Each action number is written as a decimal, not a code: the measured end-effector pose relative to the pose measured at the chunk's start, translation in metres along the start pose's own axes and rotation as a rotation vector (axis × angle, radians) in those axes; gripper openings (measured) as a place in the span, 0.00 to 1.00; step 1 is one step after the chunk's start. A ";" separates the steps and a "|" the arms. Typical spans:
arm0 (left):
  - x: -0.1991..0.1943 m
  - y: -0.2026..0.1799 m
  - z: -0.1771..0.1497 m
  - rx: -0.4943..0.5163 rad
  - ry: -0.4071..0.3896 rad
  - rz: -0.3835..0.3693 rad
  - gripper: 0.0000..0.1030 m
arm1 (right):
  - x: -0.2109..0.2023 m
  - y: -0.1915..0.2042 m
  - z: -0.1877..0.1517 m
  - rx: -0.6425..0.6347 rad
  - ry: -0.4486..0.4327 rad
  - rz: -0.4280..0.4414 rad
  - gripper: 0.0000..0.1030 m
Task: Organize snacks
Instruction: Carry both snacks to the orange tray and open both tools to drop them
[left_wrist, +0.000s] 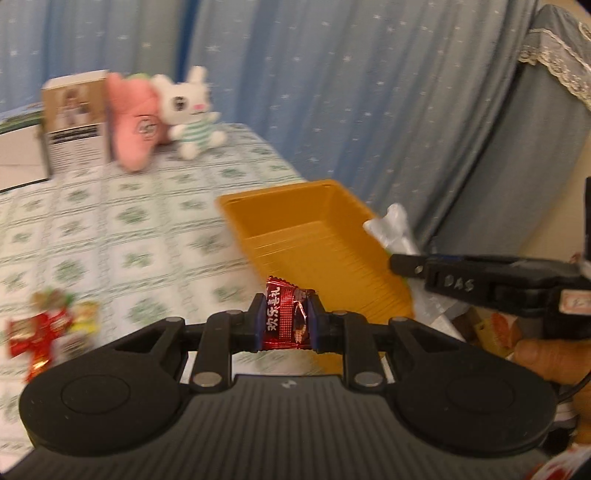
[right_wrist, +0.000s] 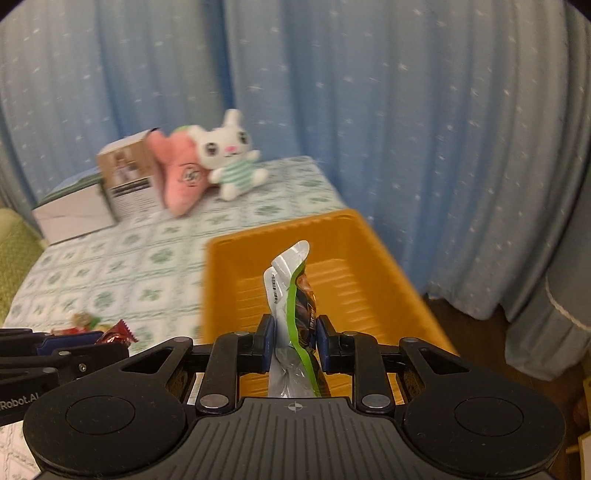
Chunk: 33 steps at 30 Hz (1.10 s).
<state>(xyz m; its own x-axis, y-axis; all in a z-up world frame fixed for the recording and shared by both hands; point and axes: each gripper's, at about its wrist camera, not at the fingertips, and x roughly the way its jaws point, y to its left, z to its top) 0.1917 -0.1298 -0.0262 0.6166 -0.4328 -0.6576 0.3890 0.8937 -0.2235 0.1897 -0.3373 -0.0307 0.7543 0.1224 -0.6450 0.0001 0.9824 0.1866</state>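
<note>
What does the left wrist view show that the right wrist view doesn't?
Only left wrist: the loose snack pile on the tablecloth, and a hand on the right gripper.
Only right wrist: the right gripper shut on a silver-green snack pouch.
Both: the orange bin, plush rabbit, and left gripper holding red candy.

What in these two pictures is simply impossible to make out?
- Left wrist view: the snack pile on the tablecloth is smeared by motion blur; single items cannot be told apart.
- Left wrist view: the near part of the orange bin floor is hidden by the left tongs and their red candy.
- Right wrist view: the silver-green packet in the right tongs shows edge-on; its label is unreadable.
- Both views: the print on the cardboard box is too blurred to read.
</note>
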 end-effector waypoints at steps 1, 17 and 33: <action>0.007 -0.005 0.003 0.000 0.003 -0.011 0.20 | 0.001 -0.009 0.001 0.008 0.004 -0.006 0.24; 0.065 -0.033 0.012 0.037 0.062 -0.020 0.26 | 0.020 -0.050 0.004 0.095 0.033 -0.015 0.24; -0.007 0.014 -0.013 -0.085 -0.009 0.072 0.41 | 0.031 -0.034 0.007 0.099 0.052 0.066 0.24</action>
<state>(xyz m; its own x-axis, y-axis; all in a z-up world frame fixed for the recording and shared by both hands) 0.1839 -0.1129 -0.0344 0.6474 -0.3682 -0.6673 0.2841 0.9290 -0.2370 0.2175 -0.3679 -0.0522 0.7195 0.1960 -0.6663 0.0184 0.9537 0.3003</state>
